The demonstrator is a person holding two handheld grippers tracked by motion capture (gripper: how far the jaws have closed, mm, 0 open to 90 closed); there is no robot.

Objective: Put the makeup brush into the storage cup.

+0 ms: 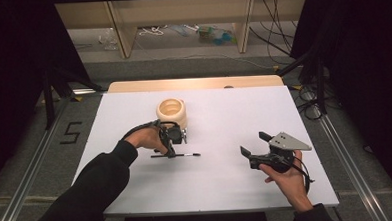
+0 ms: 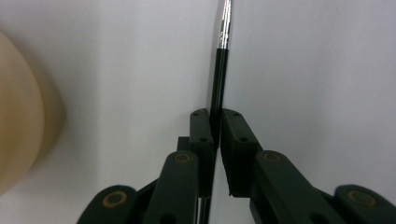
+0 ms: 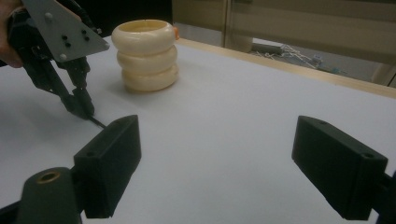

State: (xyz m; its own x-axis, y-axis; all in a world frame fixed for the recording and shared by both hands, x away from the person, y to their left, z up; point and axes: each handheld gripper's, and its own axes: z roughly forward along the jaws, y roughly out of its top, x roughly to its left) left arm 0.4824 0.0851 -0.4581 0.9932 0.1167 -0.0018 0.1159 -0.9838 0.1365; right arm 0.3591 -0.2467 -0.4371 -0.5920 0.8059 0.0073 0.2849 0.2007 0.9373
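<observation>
Left gripper (image 1: 170, 152): jaws down on the table, closed on the brush (image 1: 182, 155) near its handle end; in the left gripper view the black handle (image 2: 218, 79) runs straight out from between the pads.
Brush: lies flat on the white table (image 1: 227, 189), long axis across it, bristle tip pointing toward the right gripper.
Holder (image 1: 172, 111): cream ribbed pot, upright, just behind the left gripper, mouth up.
Right gripper (image 1: 258, 145): jaws wide apart, nothing between them, well clear of the brush tip.
Key relation: left hand has the brush; the holder sits behind it, so the likely lift goes up and back.
</observation>
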